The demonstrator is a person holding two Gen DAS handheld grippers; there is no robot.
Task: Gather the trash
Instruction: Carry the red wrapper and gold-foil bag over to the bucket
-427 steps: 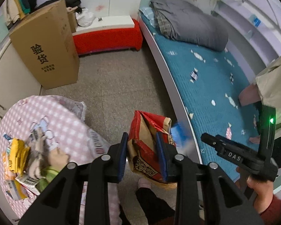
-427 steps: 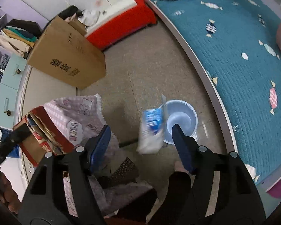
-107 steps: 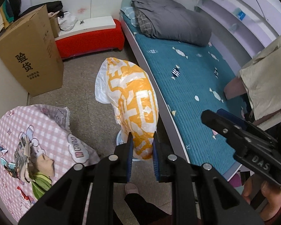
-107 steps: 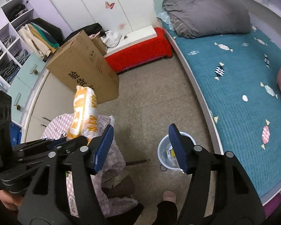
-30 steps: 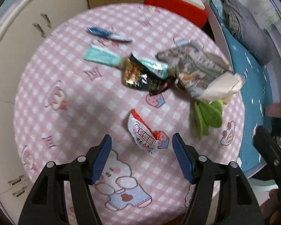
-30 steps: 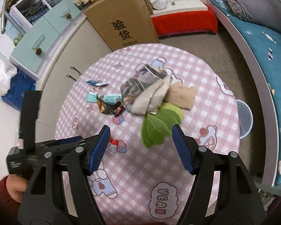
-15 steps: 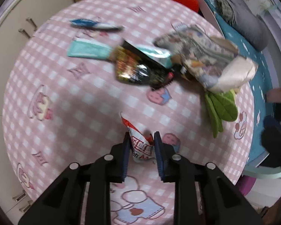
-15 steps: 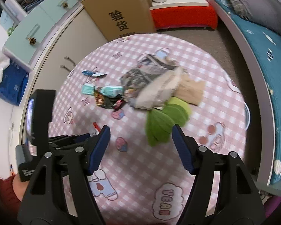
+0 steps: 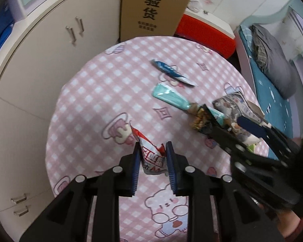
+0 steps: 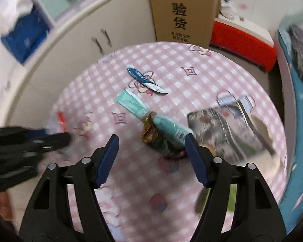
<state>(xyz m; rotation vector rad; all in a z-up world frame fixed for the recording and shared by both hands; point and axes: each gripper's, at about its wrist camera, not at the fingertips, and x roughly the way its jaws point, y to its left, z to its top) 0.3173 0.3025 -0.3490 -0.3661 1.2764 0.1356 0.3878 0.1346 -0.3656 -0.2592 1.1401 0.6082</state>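
Note:
A red-and-white snack wrapper [image 9: 151, 157] is pinched upright in my left gripper [image 9: 152, 151], held just above the pink checked table [image 9: 91, 104]. My right gripper [image 10: 152, 141] hovers over a dark crumpled wrapper [image 10: 157, 139] that shows between its fingers. The jaws are closing, but the pads are clear of the wrapper. Beyond it on the cloth lie a teal packet [image 10: 133, 103], a blue wrapper [image 10: 145, 79] and a printed grey bag [image 10: 226, 129]. The left wrist view shows the right gripper [image 9: 242, 129] reaching into that pile. The right wrist view is blurred by motion.
A tall cardboard box [image 9: 155, 8] stands behind the table, with beige cupboard doors [image 9: 50, 40] to its left. A red bench [image 9: 208, 34] and a bed with a teal cover [image 9: 272, 76] lie to the right. A green cloth edge [image 10: 230, 199] lies near the table's right side.
My left gripper shut on the red-and-white wrapper and lifted it off the cloth. My right gripper swung in over the dark wrapper pile and rolled.

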